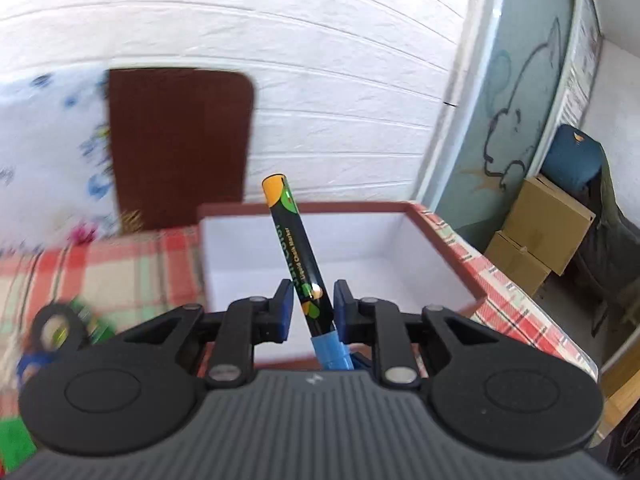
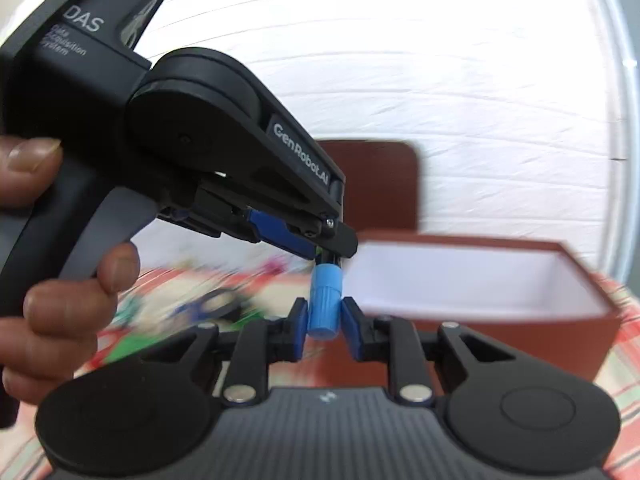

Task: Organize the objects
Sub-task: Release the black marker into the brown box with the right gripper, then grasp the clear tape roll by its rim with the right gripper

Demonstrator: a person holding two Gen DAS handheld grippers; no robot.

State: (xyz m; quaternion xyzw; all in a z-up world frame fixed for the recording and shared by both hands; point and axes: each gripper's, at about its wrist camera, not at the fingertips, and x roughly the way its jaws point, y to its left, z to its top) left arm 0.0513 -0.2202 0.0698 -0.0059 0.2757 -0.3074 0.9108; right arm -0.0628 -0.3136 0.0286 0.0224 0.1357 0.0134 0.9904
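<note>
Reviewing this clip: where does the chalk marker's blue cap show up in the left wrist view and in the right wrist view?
Left wrist view: the blue cap is at bottom centre, below the left gripper clamping the black barrel.
Right wrist view: the cap is at centre, pinched by the right gripper, beneath the left gripper.
Shared landmark: the open red box with its white interior.

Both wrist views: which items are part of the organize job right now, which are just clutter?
In play:
- chalk marker, clamped in the left tongs
- its blue cap, gripped by the right tongs
- open red box, white inside, empty as far as visible

Lying about:
- blurred items on the plaid cloth, too smeared to name
- cardboard boxes on the floor
</note>
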